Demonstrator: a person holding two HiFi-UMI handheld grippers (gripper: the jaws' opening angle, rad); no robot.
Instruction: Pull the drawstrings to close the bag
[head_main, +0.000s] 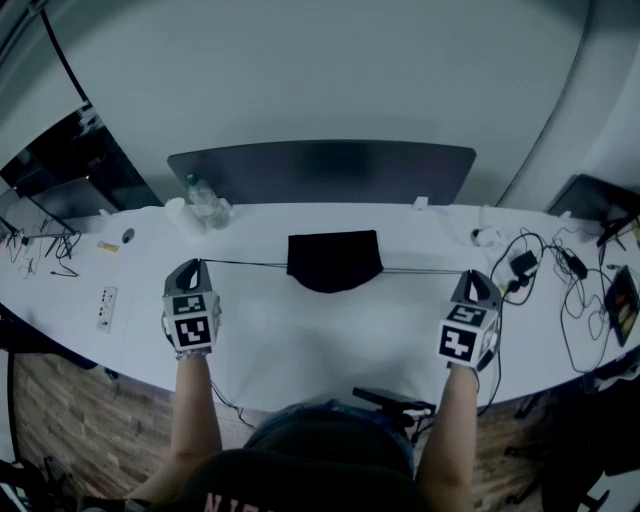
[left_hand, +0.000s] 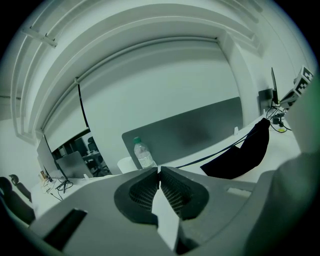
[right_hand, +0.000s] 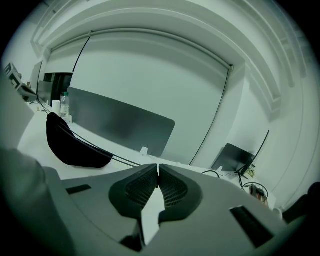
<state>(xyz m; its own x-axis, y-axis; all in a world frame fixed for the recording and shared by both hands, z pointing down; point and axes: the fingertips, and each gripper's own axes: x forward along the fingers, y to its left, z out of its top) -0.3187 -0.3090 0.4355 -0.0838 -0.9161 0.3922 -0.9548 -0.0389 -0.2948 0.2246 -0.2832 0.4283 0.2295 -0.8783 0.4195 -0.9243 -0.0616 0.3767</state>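
Note:
A black drawstring bag (head_main: 334, 260) lies on the white table (head_main: 330, 340), in front of me at the middle. Its left drawstring (head_main: 245, 264) runs taut to my left gripper (head_main: 200, 263), which is shut on the cord's end. The right drawstring (head_main: 425, 270) stretches straight to my right gripper (head_main: 470, 273), shut on it as well. In the left gripper view the bag (left_hand: 240, 157) hangs off to the right, and the cord (left_hand: 210, 156) leads in to the closed tips (left_hand: 159, 170). In the right gripper view the bag (right_hand: 70, 145) is at the left, its cords (right_hand: 115, 157) meeting the closed tips (right_hand: 158, 166).
A dark divider panel (head_main: 320, 170) stands behind the bag. A water bottle (head_main: 205, 200) and a white cup are at the back left. Tangled cables and chargers (head_main: 560, 270) cover the right side. A power strip (head_main: 106, 308) lies at the left, with a dark monitor (head_main: 70, 165) beyond.

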